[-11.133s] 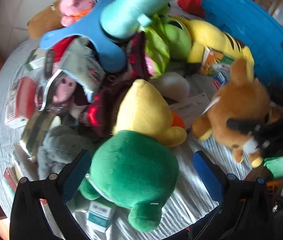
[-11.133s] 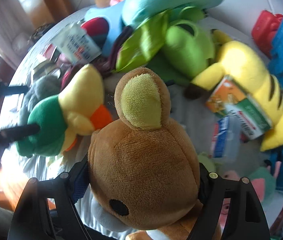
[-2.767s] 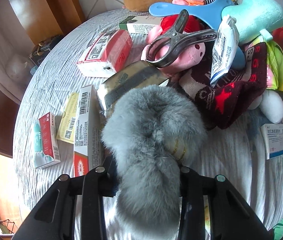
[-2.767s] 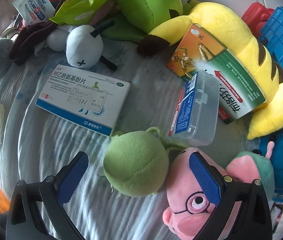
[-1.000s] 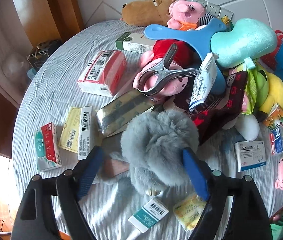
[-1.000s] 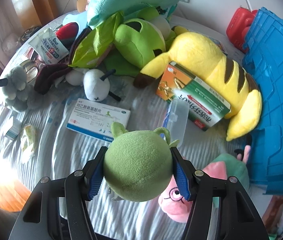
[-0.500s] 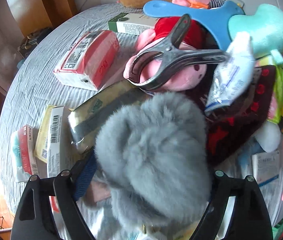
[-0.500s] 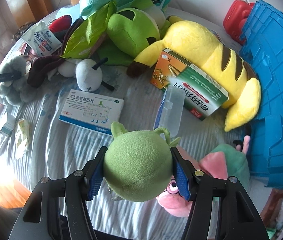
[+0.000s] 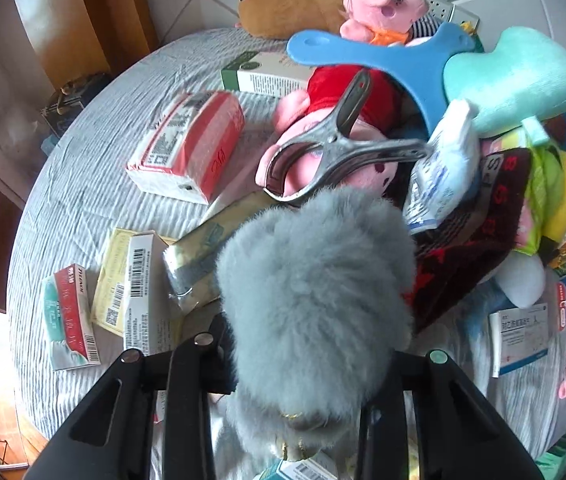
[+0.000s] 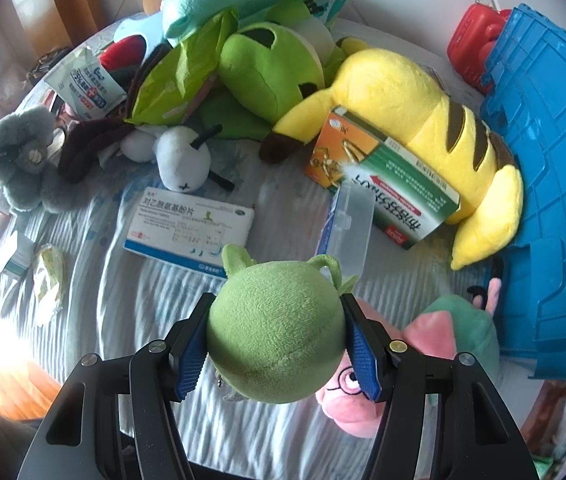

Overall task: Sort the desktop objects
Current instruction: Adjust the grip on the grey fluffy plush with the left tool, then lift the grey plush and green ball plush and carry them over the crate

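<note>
The left hand-held gripper [image 9: 307,364] has its jaws closing on a grey furry plush [image 9: 315,292], which sits between them and bulges well past both black fingers, hiding the pads. The plush is a rounded, long-haired, blue-grey lump with a small pale patch low on its underside, and it fills the middle of the left wrist view above the table [image 9: 83,200], which is covered by a striped grey cloth. Behind it lie a large metal clip [image 9: 335,152] on a pink plush in red [image 9: 339,120], a red and white packet [image 9: 191,144], and several flat medicine boxes, among them a red and teal box [image 9: 69,322]. The right hand-held gripper [image 10: 277,344] is clamped on a green round plush [image 10: 275,332], a short-pile ball with a small looped stalk and leaf at its top, pressed on both sides by the blue pads [image 10: 189,356]. Below it on the table sit a white and blue medicine box [image 10: 191,228], a clear plastic case [image 10: 349,224], a pink plush with glasses [image 10: 355,396] and a yellow striped plush [image 10: 415,100] bearing an orange and green box [image 10: 383,176], beside a blue crate [image 10: 555,160].
</note>
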A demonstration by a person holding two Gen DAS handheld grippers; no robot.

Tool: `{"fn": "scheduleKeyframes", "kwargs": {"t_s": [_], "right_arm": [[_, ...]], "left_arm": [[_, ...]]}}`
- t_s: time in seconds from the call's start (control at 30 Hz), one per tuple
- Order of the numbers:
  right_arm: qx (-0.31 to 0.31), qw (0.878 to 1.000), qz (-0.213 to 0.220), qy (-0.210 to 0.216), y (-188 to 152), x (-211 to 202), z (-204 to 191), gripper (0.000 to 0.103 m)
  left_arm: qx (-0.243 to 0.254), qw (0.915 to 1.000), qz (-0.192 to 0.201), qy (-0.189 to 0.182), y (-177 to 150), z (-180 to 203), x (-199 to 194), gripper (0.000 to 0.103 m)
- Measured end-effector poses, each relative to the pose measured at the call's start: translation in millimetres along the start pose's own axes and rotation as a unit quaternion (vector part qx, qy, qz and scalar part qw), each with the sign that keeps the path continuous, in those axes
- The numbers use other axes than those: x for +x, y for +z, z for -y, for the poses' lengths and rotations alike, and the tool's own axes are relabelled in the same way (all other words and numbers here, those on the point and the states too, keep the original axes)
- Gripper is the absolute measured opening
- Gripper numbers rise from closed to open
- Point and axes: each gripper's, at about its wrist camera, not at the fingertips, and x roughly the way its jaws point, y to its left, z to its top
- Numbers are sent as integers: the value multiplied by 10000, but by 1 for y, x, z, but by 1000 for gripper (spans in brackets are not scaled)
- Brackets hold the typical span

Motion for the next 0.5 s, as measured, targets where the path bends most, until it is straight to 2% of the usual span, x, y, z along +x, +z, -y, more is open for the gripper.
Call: {"fn": "scheduleKeyframes", "kwargs": {"t_s": [0.27, 0.5], "right_arm": [[-34, 9993, 376, 13, 6, -31, -2, 60], [-145, 9956, 916, 133, 18, -76, 7, 60]], "left_arm": [[239, 9984, 502, 33, 5, 17, -60, 31], [306, 9945, 998, 117, 14, 45, -123, 31]]}}
